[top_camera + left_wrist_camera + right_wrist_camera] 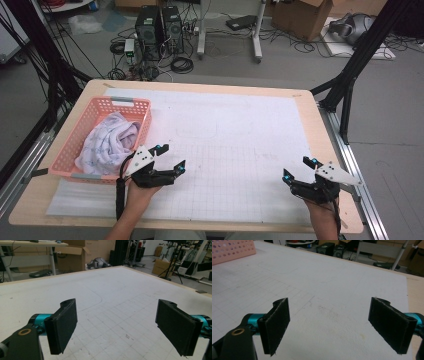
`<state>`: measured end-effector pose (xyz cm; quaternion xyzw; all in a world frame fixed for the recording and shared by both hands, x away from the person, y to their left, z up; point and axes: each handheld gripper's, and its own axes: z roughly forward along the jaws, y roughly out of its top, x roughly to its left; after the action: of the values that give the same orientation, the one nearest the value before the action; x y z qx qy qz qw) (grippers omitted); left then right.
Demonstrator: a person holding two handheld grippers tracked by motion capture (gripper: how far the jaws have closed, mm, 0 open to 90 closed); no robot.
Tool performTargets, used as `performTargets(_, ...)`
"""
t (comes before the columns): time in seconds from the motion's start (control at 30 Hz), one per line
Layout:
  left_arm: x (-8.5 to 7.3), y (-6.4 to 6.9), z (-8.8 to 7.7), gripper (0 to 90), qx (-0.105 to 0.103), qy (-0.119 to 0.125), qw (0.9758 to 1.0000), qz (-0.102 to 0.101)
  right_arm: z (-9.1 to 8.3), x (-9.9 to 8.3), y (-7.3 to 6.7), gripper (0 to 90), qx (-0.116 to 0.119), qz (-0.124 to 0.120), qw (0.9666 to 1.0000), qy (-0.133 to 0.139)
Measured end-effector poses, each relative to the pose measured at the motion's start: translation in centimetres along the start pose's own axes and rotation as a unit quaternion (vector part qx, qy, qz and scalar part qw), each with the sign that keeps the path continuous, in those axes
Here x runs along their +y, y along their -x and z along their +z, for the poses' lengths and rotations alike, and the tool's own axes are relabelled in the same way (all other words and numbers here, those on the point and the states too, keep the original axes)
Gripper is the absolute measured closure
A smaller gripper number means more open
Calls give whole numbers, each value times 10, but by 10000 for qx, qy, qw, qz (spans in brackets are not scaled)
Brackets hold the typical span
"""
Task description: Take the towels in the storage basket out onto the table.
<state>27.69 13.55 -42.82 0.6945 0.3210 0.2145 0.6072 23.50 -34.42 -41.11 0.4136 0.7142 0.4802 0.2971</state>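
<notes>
Nothing is started: the white cloth (107,142) lies bunched in the pink basket (145,106), while the left tool (171,157) and right tool (297,167) hover gaping and empty over the surface (240,130).

Both tools (171,157) (297,168) agape, empty.

A basket (141,106) sits at the table's (310,112) left edge, cloth (107,140) inside it. The left gripper (171,157) hovers just right of the basket; the right gripper (298,168) is at lower right.
</notes>
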Motion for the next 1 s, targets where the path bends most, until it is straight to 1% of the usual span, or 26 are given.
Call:
performTargets(0.13,0,1,2,181,-29,-21,10000,32,-1,-1,1,160,-2,39,10000,-24)
performTargets(0.2,-1,1,3,181,-85,-53,9999,-3,-1,-2,2,160,-14,52,10000,-24)
performTargets(0.23,-1,1,3,181,-85,-53,9999,-3,-1,-2,2,161,-1,56,10000,-29)
performTargets(0.3,-1,2,5,171,-45,-131,9999,-5,-1,-3,2,160,15,80,10000,-50)
performTargets(0.4,-2,2,5,168,-56,-148,9999,-12,0,-4,4,160,42,129,9999,-28)
performTargets(0.43,-2,3,5,168,-38,-143,9999,-1,0,-4,4,160,63,160,9998,-56)
performTargets(0.5,-1,3,5,168,-18,-124,9999,-3,1,-4,4,160,64,141,9999,-54)
performTargets(0.53,-1,2,5,168,-25,-140,9999,17,2,-5,2,161,79,86,9999,-82)
performTargets(0.6,-1,1,4,168,-6,-144,9999,23,2,-4,0,161,84,52,9999,-88)
performTargets(0.7,-1,1,2,170,-17,-129,9999,8,1,-3,-4,161,106,56,9999,-53)
performTargets(0.8,-1,1,1,171,-13,-148,9999,36,1,-3,-8,161,112,70,9999,-40)
performTargets(0.9,0,1,2,171,-6,-124,9999,28,3,-4,-11,161,147,-37,9998,-120)
performTargets(0.97,0,1,3,172,-19,-137,9999,14,3,-4,-11,161,159,-47,9997,-158)
performTargets(1.0,0,1,4,172,-29,-155,9999,4,3,-5,-11,161,158,-14,9998,-143)
